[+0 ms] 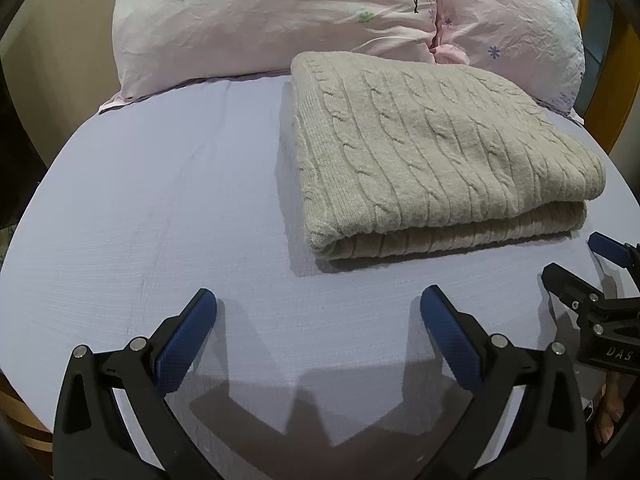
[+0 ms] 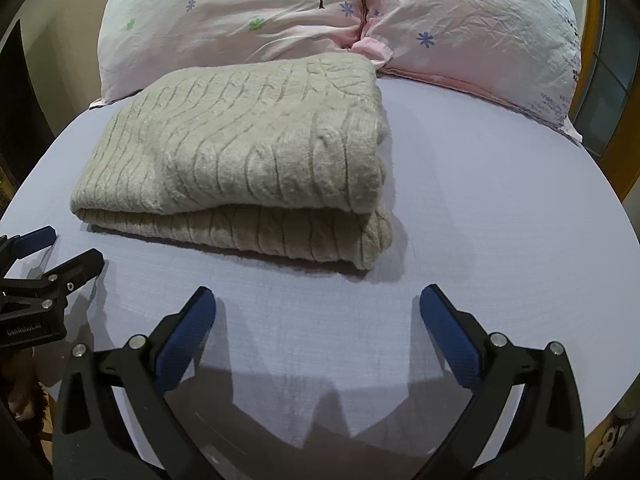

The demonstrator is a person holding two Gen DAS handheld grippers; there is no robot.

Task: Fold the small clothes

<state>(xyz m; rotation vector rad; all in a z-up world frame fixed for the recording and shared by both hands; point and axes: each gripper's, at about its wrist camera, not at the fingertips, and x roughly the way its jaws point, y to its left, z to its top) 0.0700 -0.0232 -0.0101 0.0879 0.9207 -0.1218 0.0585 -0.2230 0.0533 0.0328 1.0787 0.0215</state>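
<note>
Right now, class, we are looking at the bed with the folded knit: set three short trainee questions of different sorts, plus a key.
1. True or false: the beige sweater lies folded on the lilac sheet.
2. What lies behind it?
3. The left gripper has jaws: (a) apart, holding nothing, (b) shut on cloth?

Key: 1 true. 2 the pink pillows. 3 a; the right gripper likewise.
</note>
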